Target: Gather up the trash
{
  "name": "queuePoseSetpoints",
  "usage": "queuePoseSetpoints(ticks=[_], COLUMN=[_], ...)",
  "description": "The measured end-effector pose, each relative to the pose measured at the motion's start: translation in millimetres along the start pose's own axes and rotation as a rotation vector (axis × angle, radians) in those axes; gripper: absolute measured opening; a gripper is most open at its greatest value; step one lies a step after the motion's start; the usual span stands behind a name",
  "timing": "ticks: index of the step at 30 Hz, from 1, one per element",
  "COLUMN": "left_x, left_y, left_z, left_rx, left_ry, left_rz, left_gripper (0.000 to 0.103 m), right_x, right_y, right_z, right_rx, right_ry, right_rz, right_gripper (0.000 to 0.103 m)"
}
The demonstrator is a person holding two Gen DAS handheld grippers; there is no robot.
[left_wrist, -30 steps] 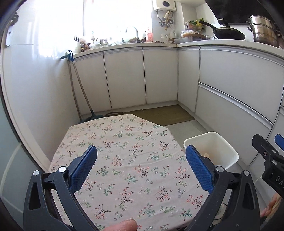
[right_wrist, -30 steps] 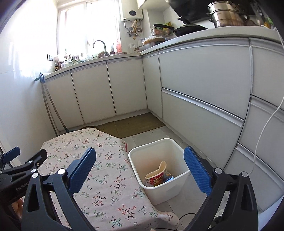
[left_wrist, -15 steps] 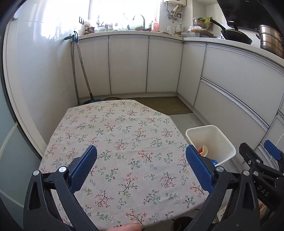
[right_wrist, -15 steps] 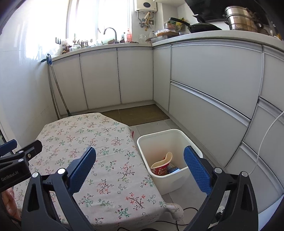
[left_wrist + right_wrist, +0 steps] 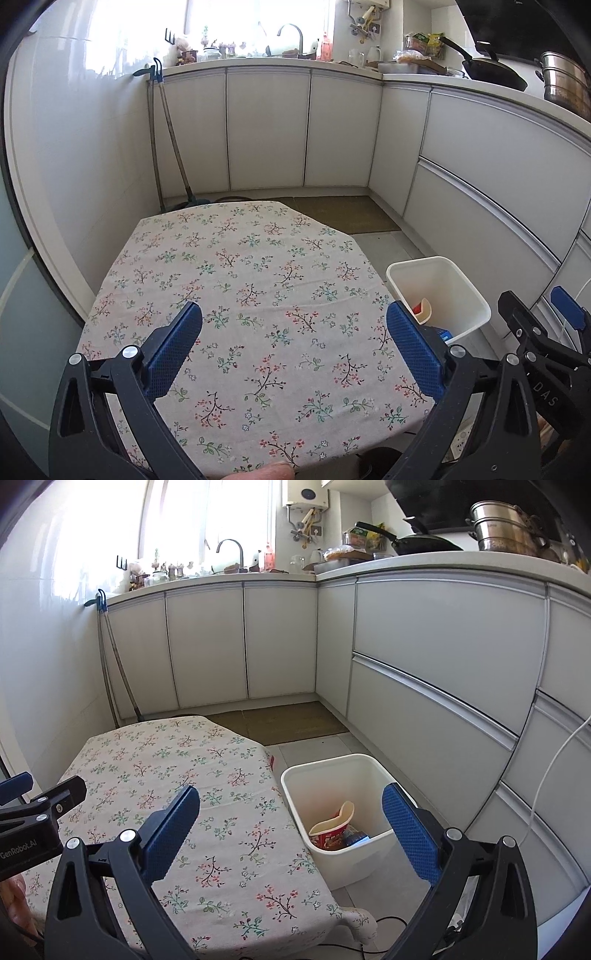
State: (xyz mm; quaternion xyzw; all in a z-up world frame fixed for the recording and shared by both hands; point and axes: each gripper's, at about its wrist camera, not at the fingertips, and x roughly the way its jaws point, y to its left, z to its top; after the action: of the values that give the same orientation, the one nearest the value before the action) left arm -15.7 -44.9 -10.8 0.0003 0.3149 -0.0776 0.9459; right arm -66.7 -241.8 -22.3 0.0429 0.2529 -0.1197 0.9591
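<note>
Two grippers' jaws gape, empty; white bin (image 5: 343, 805) holds a red cup (image 5: 330, 834) and wrappers.

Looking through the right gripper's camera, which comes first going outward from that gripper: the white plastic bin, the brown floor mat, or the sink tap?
1. White plastic bin, on the floor just ahead of the right gripper, beside the table.
2. Brown floor mat, farther on, before the corner cabinets.
3. Curved metal sink tap, farthest, on the counter under the window.

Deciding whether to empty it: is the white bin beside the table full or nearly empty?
Nearly empty. The white bin holds only a tipped noodle cup and a blue wrapper at its bottom, walls bare above.
</note>
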Motion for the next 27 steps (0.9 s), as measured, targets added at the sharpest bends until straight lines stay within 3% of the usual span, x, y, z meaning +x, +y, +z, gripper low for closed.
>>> queuePoseSetpoints(ticks=[27], left_x=[10.8], left_y=[-0.8], left_z=[-4.1], left_rx=[0.008], left_ry=[0.051], left_rz=[0.002], left_gripper=[0.096], right_x=[4.1], right_y=[-4.8], right_z=[0.2], right_rx=[0.000], right_ry=[0.015], right_rz=[0.016], right_gripper=[0.096])
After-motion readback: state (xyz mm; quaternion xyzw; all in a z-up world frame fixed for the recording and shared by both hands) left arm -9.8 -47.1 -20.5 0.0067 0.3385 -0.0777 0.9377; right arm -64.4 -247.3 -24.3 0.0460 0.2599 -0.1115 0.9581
